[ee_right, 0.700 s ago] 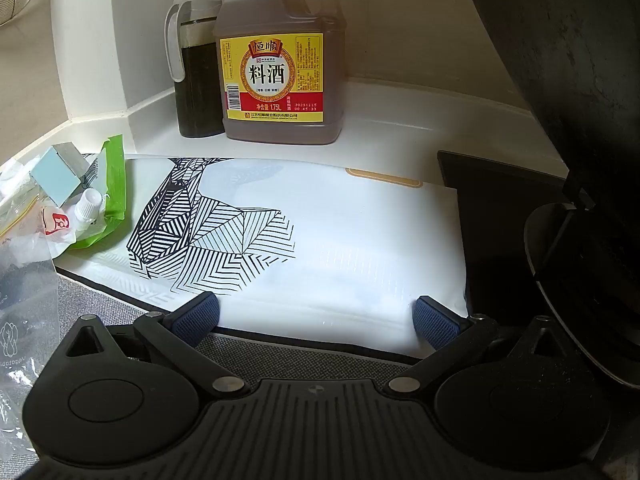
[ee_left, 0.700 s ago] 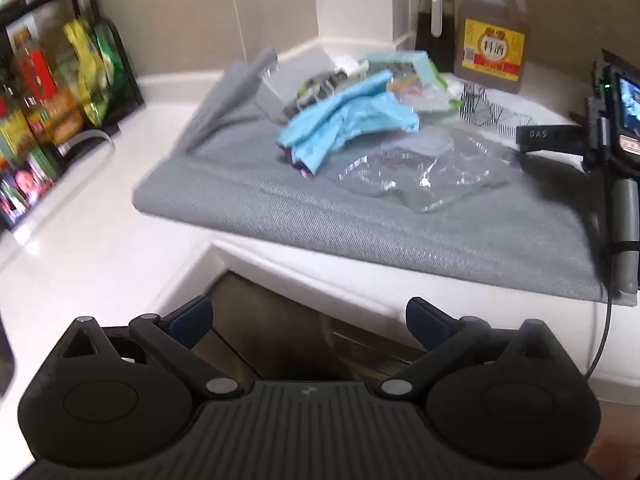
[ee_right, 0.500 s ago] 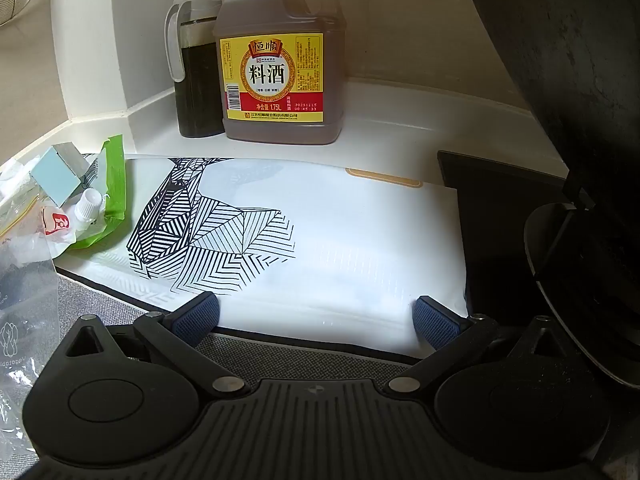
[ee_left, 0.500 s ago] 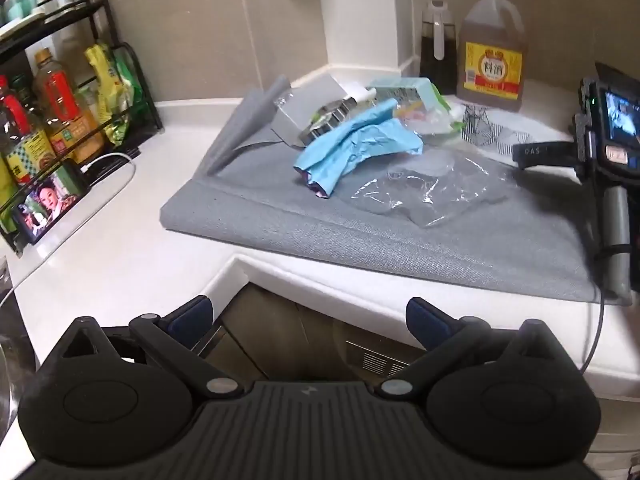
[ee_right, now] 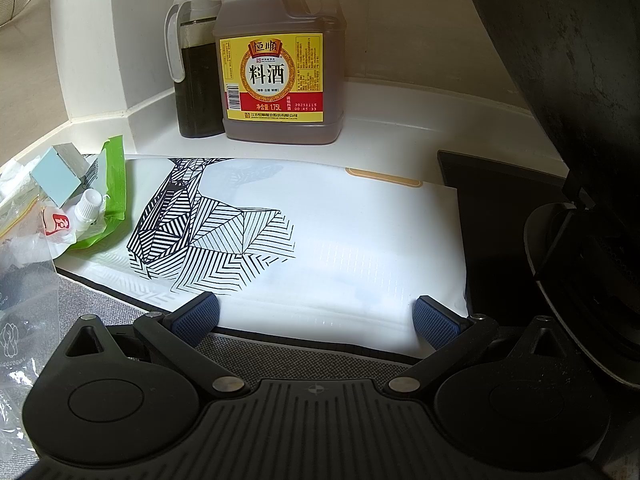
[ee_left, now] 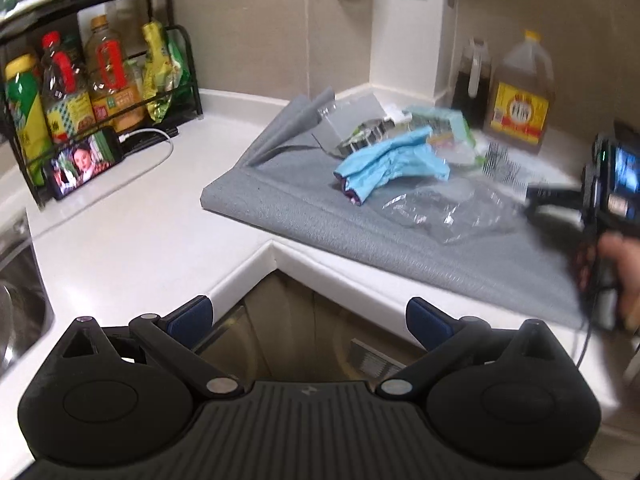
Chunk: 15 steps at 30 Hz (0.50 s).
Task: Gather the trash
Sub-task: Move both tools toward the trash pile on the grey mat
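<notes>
A pile of trash lies on a grey mat point(ee_left: 304, 216) on the counter: a crumpled blue glove point(ee_left: 390, 162), clear plastic wrap point(ee_left: 444, 216), a grey box point(ee_left: 348, 124) and green packaging point(ee_left: 448, 128). My left gripper point(ee_left: 308, 320) hangs open off the counter's inner corner, well short of the pile, nothing between its fingers. My right gripper point(ee_right: 316, 318) stands open over the near edge of a white bag with a black line pattern point(ee_right: 304, 240). Beside that bag, to its left, lie a green wrapper point(ee_right: 114, 196), a small white-capped tube point(ee_right: 86, 208) and a pale blue box point(ee_right: 56, 176).
A cooking wine jug point(ee_right: 282, 56) and a dark sauce bottle point(ee_right: 196, 68) stand against the back wall. A black pot point(ee_right: 580, 160) fills the right. At left a rack of bottles point(ee_left: 76, 88), a phone point(ee_left: 84, 164) with cable, and a sink point(ee_left: 20, 304). A hand point(ee_left: 624, 276) holds the right device.
My left gripper has pulled back and swung left, so the rack, phone and sink come into view and the trash pile looks smaller. The right gripper has not moved.
</notes>
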### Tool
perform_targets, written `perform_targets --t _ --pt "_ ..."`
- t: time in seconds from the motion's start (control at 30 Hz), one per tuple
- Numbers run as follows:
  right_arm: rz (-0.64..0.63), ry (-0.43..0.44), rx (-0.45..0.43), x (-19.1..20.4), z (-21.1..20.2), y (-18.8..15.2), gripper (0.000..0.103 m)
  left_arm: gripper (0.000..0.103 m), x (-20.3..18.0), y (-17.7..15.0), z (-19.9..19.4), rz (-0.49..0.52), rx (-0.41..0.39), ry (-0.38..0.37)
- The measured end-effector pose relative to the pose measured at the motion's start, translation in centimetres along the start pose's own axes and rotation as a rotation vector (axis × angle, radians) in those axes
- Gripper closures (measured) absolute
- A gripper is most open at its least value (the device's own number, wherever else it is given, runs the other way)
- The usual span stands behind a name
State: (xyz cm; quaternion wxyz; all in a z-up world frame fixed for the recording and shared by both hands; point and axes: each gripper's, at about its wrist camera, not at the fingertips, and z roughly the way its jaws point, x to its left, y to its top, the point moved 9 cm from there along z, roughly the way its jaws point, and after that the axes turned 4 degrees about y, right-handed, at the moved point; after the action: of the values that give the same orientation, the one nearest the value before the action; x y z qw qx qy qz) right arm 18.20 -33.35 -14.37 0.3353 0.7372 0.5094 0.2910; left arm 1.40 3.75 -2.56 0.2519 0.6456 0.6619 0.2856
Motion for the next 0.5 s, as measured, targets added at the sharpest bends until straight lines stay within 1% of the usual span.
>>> perform_targets --t 0.03,0.07,0.1,0.17,0.23,0.3,0.37,0.4,0.43,0.5 --pt "-0.009 0.01 0.009 0.1 -0.8 -0.5 0.0 0.0 0.2 0.0 -0.2 -0.02 -0.015 -0.015" --pt "-0.024 0.028 0.01 0.5 -1.6 -0.7 0.0 0.0 0.8 0.2 -0.4 -0.039 -0.074 -0.027" --pt "-0.045 0.052 -0.008 1.2 -2.7 -0.8 0.0 0.0 1.0 0.2 -0.4 -0.048 -0.085 -0.031" --pt "-0.12 0.091 -0.094 2.4 -6.2 -1.0 0.0 0.0 1.3 0.1 -0.5 -0.043 -0.098 -0.021" --pt "-0.204 0.146 -0.177 3.8 -11.0 -1.6 0.0 0.0 1.7 -0.1 -0.7 -0.029 -0.118 0.018" --pt "-0.24 0.215 -0.256 4.5 -16.0 -2.6 0.0 0.0 1.8 -0.5 -0.7 0.002 -0.1 0.036" --pt "-0.235 0.291 -0.322 4.9 -20.6 -4.0 0.0 0.0 1.7 -0.9 -0.7 0.016 -0.066 0.026" --pt "-0.227 0.33 -0.349 5.0 -22.6 -4.8 0.0 0.0 1.5 -1.1 -0.9 0.019 -0.064 0.017" --pt "-0.216 0.358 -0.371 5.0 -24.2 -5.5 0.0 0.0 1.4 -1.2 -1.0 0.024 -0.066 0.012" --pt "-0.224 0.375 -0.385 5.5 -26.5 -6.4 0.0 0.0 1.1 -1.5 -1.5 0.038 -0.077 0.01"
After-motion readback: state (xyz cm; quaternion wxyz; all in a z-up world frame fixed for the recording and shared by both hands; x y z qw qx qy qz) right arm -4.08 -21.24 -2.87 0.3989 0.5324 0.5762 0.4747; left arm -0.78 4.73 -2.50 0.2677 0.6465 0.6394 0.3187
